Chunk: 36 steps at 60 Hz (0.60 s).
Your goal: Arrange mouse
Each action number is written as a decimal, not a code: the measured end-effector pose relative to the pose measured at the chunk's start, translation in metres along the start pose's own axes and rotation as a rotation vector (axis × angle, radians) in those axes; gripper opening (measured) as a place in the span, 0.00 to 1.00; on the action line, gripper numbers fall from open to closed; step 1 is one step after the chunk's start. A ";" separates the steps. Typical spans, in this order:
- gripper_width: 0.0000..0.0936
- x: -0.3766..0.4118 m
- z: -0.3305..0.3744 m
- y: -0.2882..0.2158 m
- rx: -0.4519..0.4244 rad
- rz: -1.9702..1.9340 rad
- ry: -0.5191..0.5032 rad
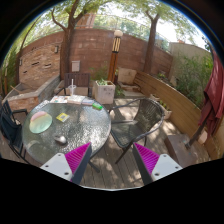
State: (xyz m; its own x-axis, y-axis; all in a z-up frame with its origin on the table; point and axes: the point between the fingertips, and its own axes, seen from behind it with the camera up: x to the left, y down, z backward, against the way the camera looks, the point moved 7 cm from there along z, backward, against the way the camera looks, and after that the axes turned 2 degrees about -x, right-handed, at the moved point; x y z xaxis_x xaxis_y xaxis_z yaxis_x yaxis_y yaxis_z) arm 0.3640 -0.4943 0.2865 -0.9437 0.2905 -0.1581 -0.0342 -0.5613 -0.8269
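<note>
A round glass patio table [80, 125] stands ahead of the fingers to the left. On it lie a small dark object [61, 140] that may be the mouse, a round shiny disc [40, 122] and a small yellow-green item [63, 117]. My gripper [112, 150] is open and empty, held above the wooden deck. Its magenta pads [78, 160] show on both sides, with only deck boards between them. The dark object lies just beyond the left finger's tip.
A metal chair [140, 118] stands right of the table, just ahead of the fingers. A bottle [71, 88] and a white planter [103, 92] stand at the table's far side. A brick wall [95, 50], trees and a wooden bench [178, 100] lie beyond.
</note>
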 end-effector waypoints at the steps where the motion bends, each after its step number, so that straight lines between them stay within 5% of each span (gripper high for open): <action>1: 0.91 0.000 0.001 0.001 0.005 -0.001 0.002; 20: 0.91 0.011 0.015 0.081 0.075 0.023 0.036; 36: 0.91 0.111 0.000 0.145 0.140 0.020 -0.055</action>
State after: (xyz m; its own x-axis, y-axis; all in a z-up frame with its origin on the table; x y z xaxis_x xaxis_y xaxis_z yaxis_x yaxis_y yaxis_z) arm 0.2538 -0.5435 0.1486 -0.9611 0.2374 -0.1411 -0.0569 -0.6701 -0.7401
